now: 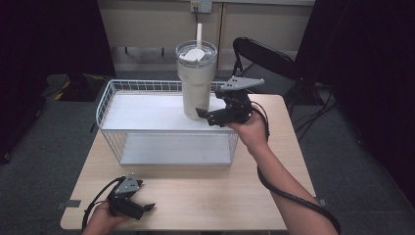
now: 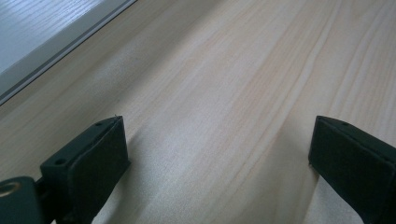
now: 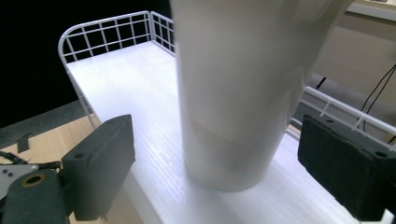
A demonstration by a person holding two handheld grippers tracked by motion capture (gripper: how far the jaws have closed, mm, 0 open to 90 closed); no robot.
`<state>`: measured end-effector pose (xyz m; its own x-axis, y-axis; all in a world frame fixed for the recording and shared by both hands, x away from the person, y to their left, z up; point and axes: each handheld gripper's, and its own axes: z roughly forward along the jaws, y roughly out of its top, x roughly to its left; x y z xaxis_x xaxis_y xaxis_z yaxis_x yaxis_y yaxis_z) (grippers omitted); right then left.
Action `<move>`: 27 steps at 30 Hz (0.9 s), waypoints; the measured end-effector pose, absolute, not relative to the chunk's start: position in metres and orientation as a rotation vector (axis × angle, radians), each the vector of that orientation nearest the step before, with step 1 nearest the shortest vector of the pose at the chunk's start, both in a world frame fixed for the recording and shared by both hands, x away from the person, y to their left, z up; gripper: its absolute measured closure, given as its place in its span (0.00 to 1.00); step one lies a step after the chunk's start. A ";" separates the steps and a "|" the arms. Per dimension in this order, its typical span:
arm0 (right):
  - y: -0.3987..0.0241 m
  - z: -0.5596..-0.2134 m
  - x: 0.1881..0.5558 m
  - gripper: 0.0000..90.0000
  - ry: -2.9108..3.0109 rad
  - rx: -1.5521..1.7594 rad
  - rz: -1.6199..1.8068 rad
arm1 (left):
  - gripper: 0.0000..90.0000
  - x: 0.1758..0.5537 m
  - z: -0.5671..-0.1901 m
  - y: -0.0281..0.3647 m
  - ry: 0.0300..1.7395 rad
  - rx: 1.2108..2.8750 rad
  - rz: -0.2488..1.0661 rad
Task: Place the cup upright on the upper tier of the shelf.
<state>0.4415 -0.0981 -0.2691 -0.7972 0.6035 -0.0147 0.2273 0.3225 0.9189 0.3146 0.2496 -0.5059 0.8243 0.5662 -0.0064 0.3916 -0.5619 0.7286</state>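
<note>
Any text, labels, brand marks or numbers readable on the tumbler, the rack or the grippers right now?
None can be read.
Tumbler: plain pale wall, no brand or label in the high view or the right gripper view.
Rack: bare white wire and shelf, no markings.
Right gripper and left gripper: black, no lettering legible.
Table: bare wood grain.

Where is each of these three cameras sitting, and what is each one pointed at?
High view: above the person's side, looking forward and down on the table; forearms, left gripper and right gripper show.
Left gripper view: rides that gripper, facing bare tabletop between its open jaws.
Right gripper view: rides that gripper, facing the tumbler on the wire shelf.
Shared: tumbler and shelf in high and right gripper views.
</note>
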 end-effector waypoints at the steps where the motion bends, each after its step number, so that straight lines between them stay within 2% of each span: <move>1: -0.098 -0.269 0.441 0.12 2.239 0.740 1.468 | 0.05 0.315 -0.506 0.250 0.698 2.238 0.293; 14: -0.095 -0.271 0.413 0.12 2.303 0.669 1.541 | 0.04 0.314 -0.506 0.250 0.698 2.240 0.293; 27: -0.099 -0.289 0.395 0.12 2.362 0.628 1.545 | 0.04 0.314 -0.506 0.250 0.700 2.238 0.290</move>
